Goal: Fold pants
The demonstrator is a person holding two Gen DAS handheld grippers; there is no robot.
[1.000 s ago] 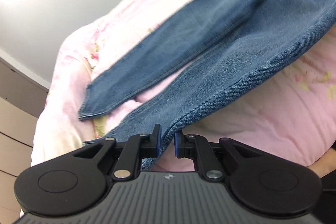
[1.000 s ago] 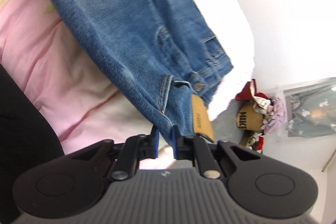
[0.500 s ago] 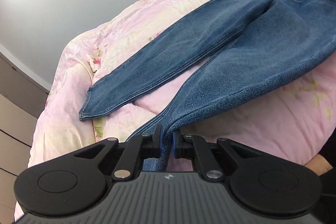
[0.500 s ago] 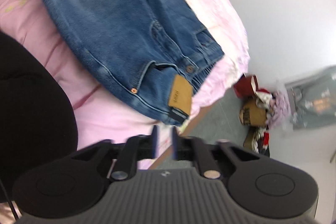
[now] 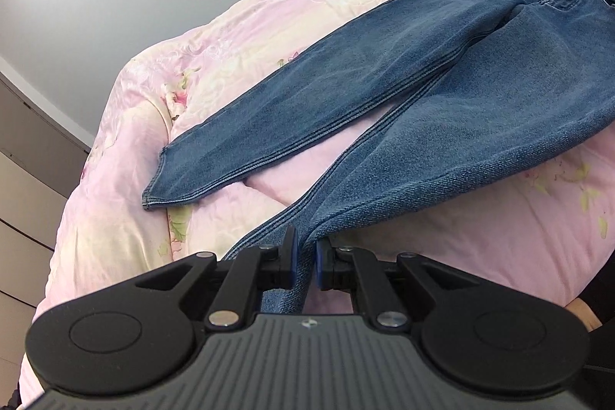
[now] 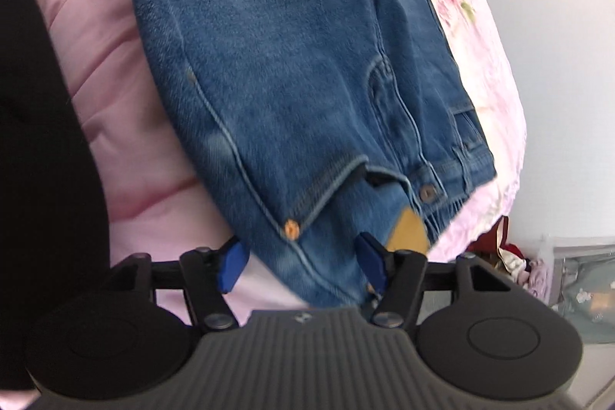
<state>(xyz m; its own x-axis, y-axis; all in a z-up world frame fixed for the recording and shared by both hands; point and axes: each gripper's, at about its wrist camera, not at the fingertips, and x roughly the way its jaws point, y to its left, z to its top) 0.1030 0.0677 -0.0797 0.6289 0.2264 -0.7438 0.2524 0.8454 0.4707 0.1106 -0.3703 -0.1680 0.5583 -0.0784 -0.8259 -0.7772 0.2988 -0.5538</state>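
Since a second ago, the right hand-held gripper (image 6: 300, 266) has spread wide around the jeans' (image 5: 384, 125) waistband, apparently released; the left hand-held gripper (image 5: 305, 262) stays clamped on a leg hem, jeans spread across the bed (image 5: 250, 37).

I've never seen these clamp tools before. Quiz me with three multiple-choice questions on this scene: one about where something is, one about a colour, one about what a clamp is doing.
1. Where do the jeans lie?
A. on a wooden floor
B. on a pink floral quilt
C. on a hanger

2. What colour is the patch at the jeans' waistband?
A. tan
B. green
C. white

3. How does the right gripper stand?
A. shut on the waistband
B. out of view
C. open, with the waistband between its fingers

Answers:
1 B, quilt shows all around the denim.
2 A, tan against blue denim.
3 C, its blue pads stand wide apart; the left gripper pinches a leg.
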